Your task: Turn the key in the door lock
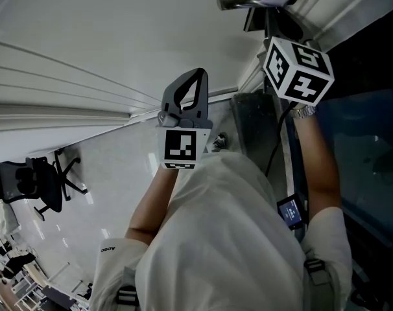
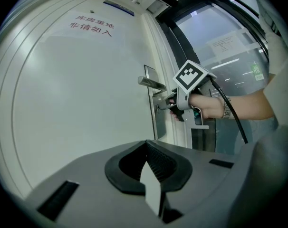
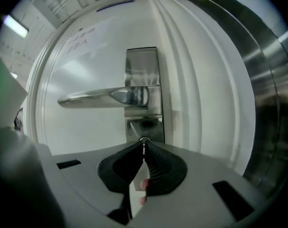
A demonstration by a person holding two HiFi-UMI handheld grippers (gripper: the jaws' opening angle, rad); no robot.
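The white door [image 3: 87, 127] carries a steel lock plate [image 3: 143, 63] with a lever handle [image 3: 101, 98]. Below the handle sits the keyhole, and a thin metal key [image 3: 144, 142] sticks out of it. My right gripper [image 3: 144, 146] is shut on that key, its tips right at the plate. In the left gripper view the right gripper [image 2: 165, 106] shows at the plate under the handle [image 2: 151, 83], held in a hand. My left gripper [image 2: 146, 144] hangs back from the door, shut on nothing; it also shows in the head view as the left gripper [image 1: 198, 75].
A dark glass panel [image 2: 220, 46] with a metal frame stands right of the door. A cable [image 2: 232, 113] trails from the right gripper. A sign with red characters [image 2: 91, 25] is on the door. Office chairs [image 1: 44, 183] stand on the floor behind.
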